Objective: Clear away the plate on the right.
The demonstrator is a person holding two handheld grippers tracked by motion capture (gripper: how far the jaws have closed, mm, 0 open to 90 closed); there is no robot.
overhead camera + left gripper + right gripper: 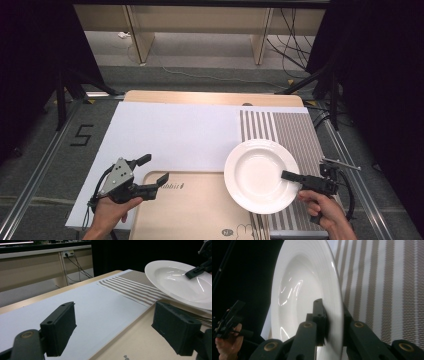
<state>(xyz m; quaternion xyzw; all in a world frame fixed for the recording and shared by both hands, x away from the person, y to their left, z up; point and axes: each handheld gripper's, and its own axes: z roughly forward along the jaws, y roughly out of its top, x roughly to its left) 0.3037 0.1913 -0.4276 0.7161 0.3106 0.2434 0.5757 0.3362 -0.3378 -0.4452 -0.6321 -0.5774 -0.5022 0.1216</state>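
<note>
Plate (255, 172) rim clamped between right gripper (288, 175) fingers (319, 315).

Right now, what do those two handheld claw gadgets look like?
Both are black pistol-shaped tools, each ending in two blocky black jaws on hinged arms with brass-coloured pivots. The left claw carries a grey three-cornered plate with small holes on top. The right claw has a thin metal rod behind. Black cables loop from each.

Right gripper (292, 176): jaws clamped tight, one above and one below what they hold, pointing toward the left, right hand (322, 207) low at the right edge. Left gripper (151, 169): jaws spread wide, nothing between them, left hand (110, 210) behind it.
</note>
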